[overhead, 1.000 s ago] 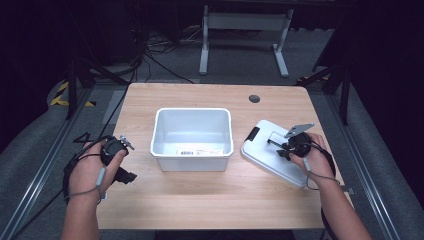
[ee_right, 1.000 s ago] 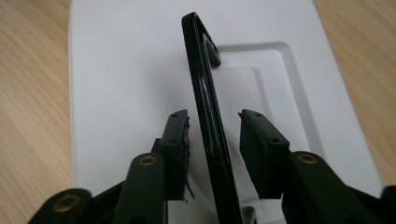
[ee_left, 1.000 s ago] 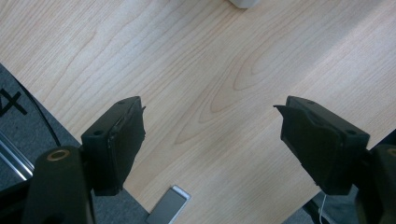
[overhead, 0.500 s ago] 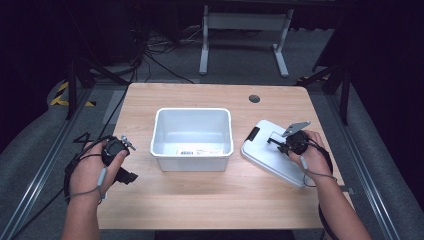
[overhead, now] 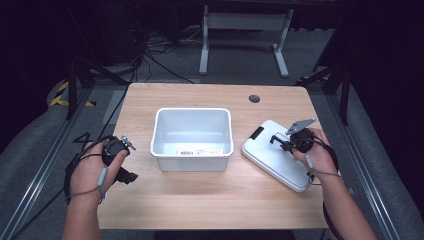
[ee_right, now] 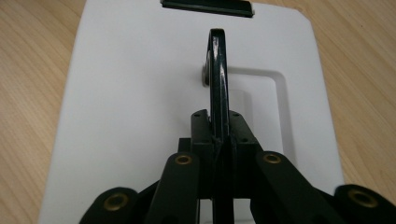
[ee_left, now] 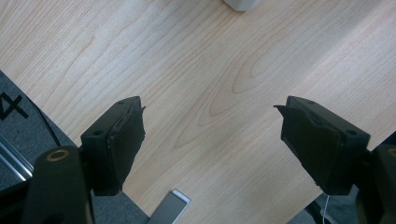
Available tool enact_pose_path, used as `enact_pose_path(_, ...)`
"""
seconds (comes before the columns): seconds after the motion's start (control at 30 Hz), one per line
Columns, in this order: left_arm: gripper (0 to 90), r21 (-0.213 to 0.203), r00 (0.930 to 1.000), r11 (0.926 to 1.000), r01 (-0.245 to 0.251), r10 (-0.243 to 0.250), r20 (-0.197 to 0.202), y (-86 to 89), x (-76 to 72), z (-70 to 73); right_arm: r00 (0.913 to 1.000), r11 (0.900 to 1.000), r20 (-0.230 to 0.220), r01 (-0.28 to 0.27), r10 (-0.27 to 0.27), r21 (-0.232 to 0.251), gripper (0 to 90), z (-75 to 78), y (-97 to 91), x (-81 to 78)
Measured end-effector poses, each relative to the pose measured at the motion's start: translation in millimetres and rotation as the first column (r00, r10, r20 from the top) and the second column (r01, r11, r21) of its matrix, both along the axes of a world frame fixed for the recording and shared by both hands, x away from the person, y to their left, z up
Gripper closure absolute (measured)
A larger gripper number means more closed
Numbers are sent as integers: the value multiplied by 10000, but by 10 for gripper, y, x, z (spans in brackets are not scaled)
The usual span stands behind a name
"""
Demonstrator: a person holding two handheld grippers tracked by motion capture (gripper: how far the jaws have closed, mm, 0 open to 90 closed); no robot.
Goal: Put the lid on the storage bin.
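Observation:
A white bin (overhead: 192, 137) stands empty at the middle of the wooden table (overhead: 200, 200). To its right a white lid (overhead: 270, 157) lies flat. My right gripper (overhead: 281, 143) is shut on the lid's upright black handle (ee_right: 218, 70), which runs between the jaws of my right gripper (ee_right: 218, 126). A black latch (ee_right: 208, 5) sits at the far edge of the lid (ee_right: 130, 93). My left gripper (overhead: 124, 161) hovers by the table's left edge, left of the bin. In its own view my left gripper (ee_left: 210, 135) is open over bare wood with nothing between its fingers.
A corner of the bin (ee_left: 240, 3) shows beyond the left jaws. The table's edge and grey floor (ee_left: 28, 116) lie just beside them. A dark cable hole (overhead: 254, 98) sits at the table's far right. A metal stand (overhead: 245, 30) is behind the table.
My right hand has edged slightly away from the person while holding the lid's handle. The left hand and the bin have stayed put.

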State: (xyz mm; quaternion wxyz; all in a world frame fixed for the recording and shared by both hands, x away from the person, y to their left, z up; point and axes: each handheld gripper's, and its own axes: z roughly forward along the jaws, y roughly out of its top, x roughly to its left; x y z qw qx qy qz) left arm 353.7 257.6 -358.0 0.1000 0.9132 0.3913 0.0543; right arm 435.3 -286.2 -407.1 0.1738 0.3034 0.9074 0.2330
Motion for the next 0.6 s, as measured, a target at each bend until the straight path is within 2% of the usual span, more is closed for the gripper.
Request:
enact_pose_path(0.47, 220, -29, 10000, 10000, -2, 2, -18, 11, 11, 2, 9991, 9987, 68, -417, 415, 277, 840, 487, -78, -82)
enact_pose_path(0.5, 220, -29, 10000, 10000, -2, 2, -18, 11, 11, 2, 9991, 9987, 68, -417, 415, 277, 840, 487, -78, -82)
enact_pose_path(0.6, 220, -54, 10000, 10000, -19, 19, -16, 17, 5, 8, 9986, 9984, 209, -485, 479, 294, 839, 607, -82, -91)
